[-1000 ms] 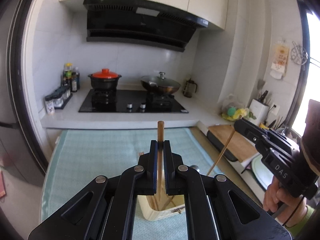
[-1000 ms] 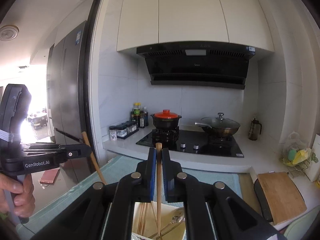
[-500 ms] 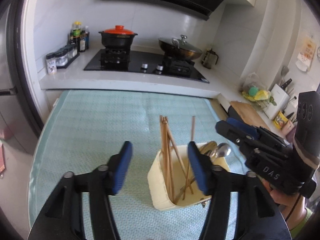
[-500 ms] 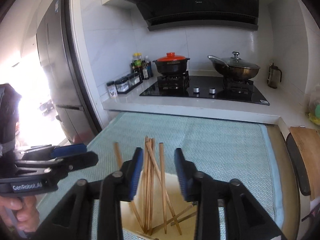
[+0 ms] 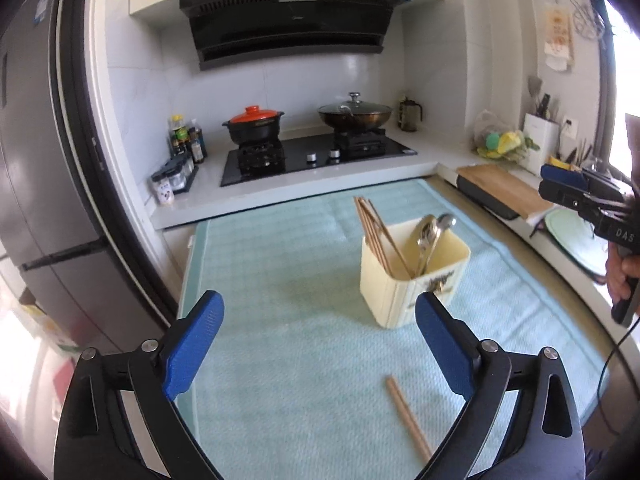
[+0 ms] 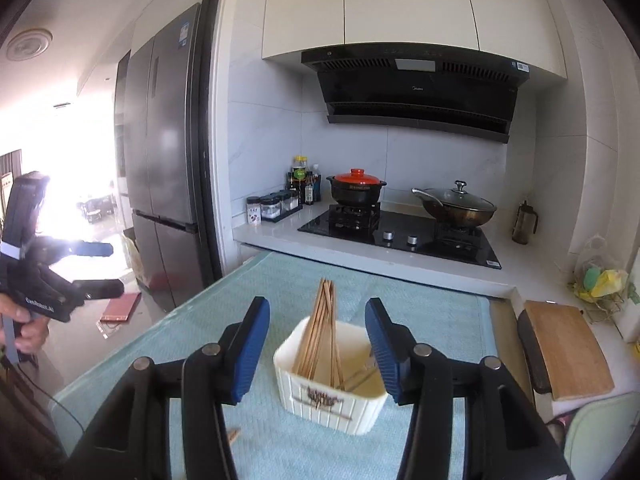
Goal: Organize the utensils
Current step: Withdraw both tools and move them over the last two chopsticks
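A cream plastic utensil holder (image 5: pixel 414 276), square in plan with ribbed walls and a printed label on one face, stands upright on a pale teal cloth (image 5: pixel 280 280) with a fine waffle weave that covers the desk (image 6: pixel 498 312). Inside the holder a bundle of thin, straight wooden chopsticks (image 5: pixel 376 228) leans against one wall, tips fanned above the rim. Beside them, in the same holder, rest polished metal spoons (image 5: pixel 430 228) with rounded bowls pointing up. One loose wooden chopstick (image 5: pixel 408 418) lies flat on the cloth, on the near side of the holder, apart from it.

The left hand-held gripper (image 5: pixel 318 346), black with ribbed blue pads (image 5: pixel 192 344), is spread wide and empty, hovering on the near side of the holder above the cloth. The right hand-held gripper (image 6: pixel 318 350) is likewise spread and empty, its blue pads (image 6: pixel 248 350) framing the holder from above in its own view.

Beyond the holder, on the white counter, a black glass hob (image 5: pixel 316 154) carries a dark clay pot with an orange lid (image 5: pixel 254 122) and a lidded wok (image 5: pixel 354 114). To the right of the holder lies a wooden cutting board (image 5: pixel 504 190).
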Demonstrator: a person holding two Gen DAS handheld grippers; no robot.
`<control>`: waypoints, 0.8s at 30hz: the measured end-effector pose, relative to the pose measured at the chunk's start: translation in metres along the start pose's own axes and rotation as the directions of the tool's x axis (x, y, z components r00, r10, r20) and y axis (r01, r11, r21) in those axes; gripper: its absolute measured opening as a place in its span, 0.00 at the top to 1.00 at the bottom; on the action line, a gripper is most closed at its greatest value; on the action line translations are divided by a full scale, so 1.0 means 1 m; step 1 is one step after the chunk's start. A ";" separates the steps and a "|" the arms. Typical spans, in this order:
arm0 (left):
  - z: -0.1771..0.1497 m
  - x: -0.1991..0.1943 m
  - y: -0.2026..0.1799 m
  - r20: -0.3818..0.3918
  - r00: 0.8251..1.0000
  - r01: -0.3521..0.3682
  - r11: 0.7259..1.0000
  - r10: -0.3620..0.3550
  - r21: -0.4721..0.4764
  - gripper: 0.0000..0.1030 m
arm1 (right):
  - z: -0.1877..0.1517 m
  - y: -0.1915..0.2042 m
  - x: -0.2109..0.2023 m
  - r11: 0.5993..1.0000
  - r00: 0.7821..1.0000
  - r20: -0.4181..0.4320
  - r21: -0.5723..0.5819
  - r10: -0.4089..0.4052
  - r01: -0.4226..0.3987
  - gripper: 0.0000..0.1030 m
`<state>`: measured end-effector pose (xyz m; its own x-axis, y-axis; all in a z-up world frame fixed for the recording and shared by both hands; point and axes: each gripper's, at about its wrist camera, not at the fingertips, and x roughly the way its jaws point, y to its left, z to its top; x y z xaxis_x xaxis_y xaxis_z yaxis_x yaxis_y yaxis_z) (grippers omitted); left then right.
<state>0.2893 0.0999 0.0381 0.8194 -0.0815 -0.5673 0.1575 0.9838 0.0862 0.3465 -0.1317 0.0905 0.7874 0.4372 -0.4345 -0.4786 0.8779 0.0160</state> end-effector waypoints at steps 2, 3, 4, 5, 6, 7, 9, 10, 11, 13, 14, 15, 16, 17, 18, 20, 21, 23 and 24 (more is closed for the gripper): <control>-0.025 -0.010 -0.008 -0.017 1.000 0.000 1.000 0.000 0.015 0.04 | -0.022 0.009 -0.017 1.000 0.999 -0.031 -0.015 -0.009 0.008 0.51; -0.039 -0.013 -0.013 -0.030 1.000 0.006 1.000 -0.006 0.016 0.04 | -0.035 0.013 -0.024 1.000 0.999 -0.047 -0.022 -0.017 0.016 0.51; -0.053 -0.014 -0.019 -0.042 0.999 0.010 1.000 -0.010 0.012 0.04 | -0.048 0.018 -0.030 0.999 0.998 -0.059 -0.028 -0.026 0.024 0.51; -0.068 -0.013 -0.025 -0.055 0.998 0.010 1.000 -0.010 0.003 0.04 | -0.061 0.022 -0.034 0.999 0.997 -0.069 -0.031 -0.038 0.036 0.51; -0.085 -0.011 -0.031 -0.071 0.997 0.008 1.000 -0.008 -0.006 0.04 | -0.075 0.027 -0.036 0.998 0.996 -0.079 -0.031 -0.050 0.047 0.51; -0.101 -0.007 -0.038 -0.089 0.996 0.006 1.000 -0.008 -0.019 0.04 | -0.089 0.031 -0.038 0.998 0.994 -0.091 -0.025 -0.059 0.057 0.51; -0.131 0.002 -0.049 -0.122 0.992 0.011 0.998 -0.018 -0.061 0.04 | -0.120 0.041 -0.037 0.997 0.991 -0.113 0.006 -0.071 0.073 0.51; -0.146 0.005 -0.053 -0.139 0.990 0.012 0.996 -0.025 -0.089 0.04 | -0.136 0.045 -0.035 0.997 0.989 -0.129 0.028 -0.073 0.077 0.51; -0.158 0.012 -0.055 -0.160 0.987 0.012 0.992 -0.031 -0.122 0.04 | -0.151 0.050 -0.032 0.996 0.986 -0.149 0.048 -0.071 0.079 0.51; -0.179 0.022 -0.057 -0.200 0.979 -0.001 0.983 -0.037 -0.186 0.04 | -0.180 0.060 -0.021 0.993 0.977 -0.207 0.090 -0.056 0.076 0.51; -0.187 0.025 -0.056 -0.214 0.976 0.000 0.976 -0.048 -0.219 0.04 | -0.191 0.064 -0.015 0.990 0.972 -0.233 0.126 -0.029 0.060 0.52; -0.193 0.028 -0.054 -0.224 0.972 0.005 0.968 -0.064 -0.252 0.04 | -0.200 0.067 -0.008 0.986 0.967 -0.255 0.160 0.002 0.040 0.57; -0.197 0.029 -0.052 -0.227 0.971 0.013 0.960 -0.080 -0.281 0.04 | -0.209 0.071 -0.003 0.982 0.960 -0.277 0.185 0.027 0.026 0.65; -0.201 0.029 -0.049 -0.225 0.970 0.016 0.955 -0.087 -0.298 0.04 | -0.212 0.076 0.006 0.979 0.953 -0.298 0.205 0.052 0.011 0.68; -0.202 0.029 -0.047 -0.225 0.971 0.006 0.953 -0.078 -0.304 0.04 | -0.213 0.079 0.014 0.974 0.946 -0.313 0.226 0.084 -0.011 0.71; -0.203 0.029 -0.043 -0.225 0.974 -0.032 0.953 -0.038 -0.302 0.04 | -0.214 0.086 0.033 0.967 0.930 -0.344 0.253 0.126 -0.038 0.77; -0.204 0.028 -0.041 -0.221 0.975 -0.046 0.952 -0.023 -0.303 0.04 | -0.213 0.090 0.045 0.964 0.919 -0.364 0.259 0.149 -0.054 0.79; -0.207 0.026 -0.038 -0.213 0.977 -0.049 0.946 -0.022 -0.322 0.04 | -0.213 0.100 0.069 0.957 0.896 -0.402 0.280 0.188 -0.076 0.88; -0.208 0.024 -0.036 -0.207 0.978 -0.043 0.942 -0.028 -0.333 0.04 | -0.215 0.106 0.079 0.955 0.882 -0.426 0.285 0.201 -0.080 0.92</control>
<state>0.1891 0.0960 -0.1487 0.6828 -0.0742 -0.7268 -0.0705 0.9835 -0.1667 0.2749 -0.0463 -0.1358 0.4327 0.4791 -0.7637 -0.4095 0.8591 0.3069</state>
